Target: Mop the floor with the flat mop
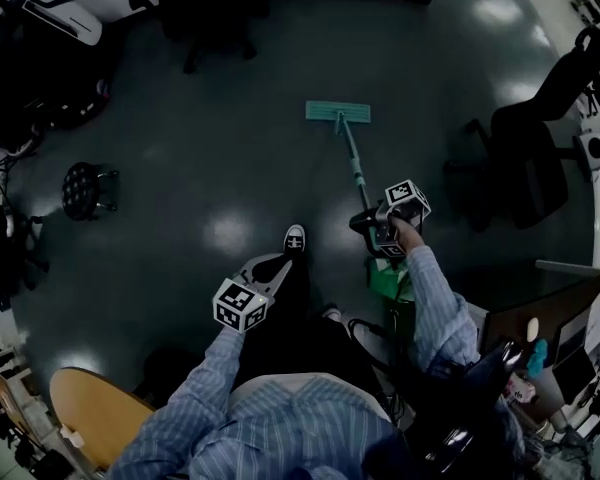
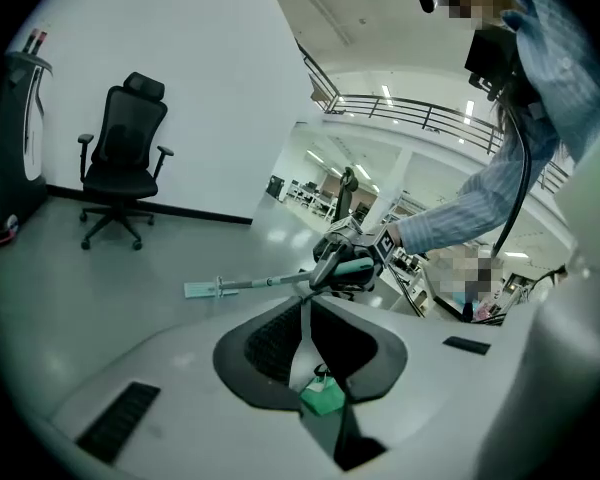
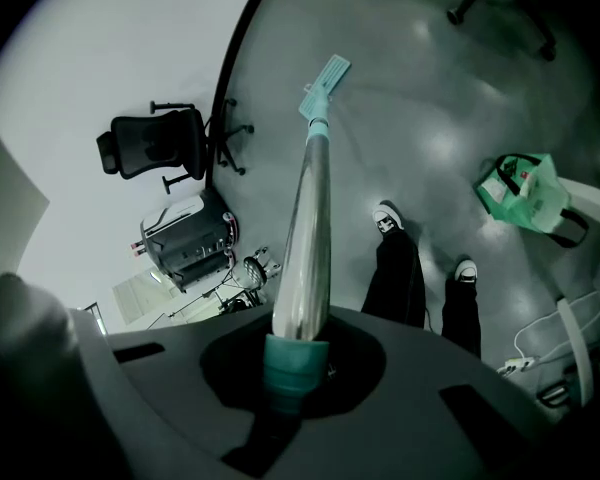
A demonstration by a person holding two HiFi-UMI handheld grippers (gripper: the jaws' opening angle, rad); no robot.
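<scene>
Floor [image 1: 230, 148] of dark gloss carries the flat mop [image 1: 338, 114], teal head down ahead of the person's shoes, its handle slanting back into the right tongs [image 1: 373, 228], which grasp its teal end, while the left tongs [image 1: 278, 265] hang clenched, empty, well apart.

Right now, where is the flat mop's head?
Head view: the mop head lies on the floor, upper centre, beyond the forward shoe, at the far end of the handle held by the right gripper.
</scene>
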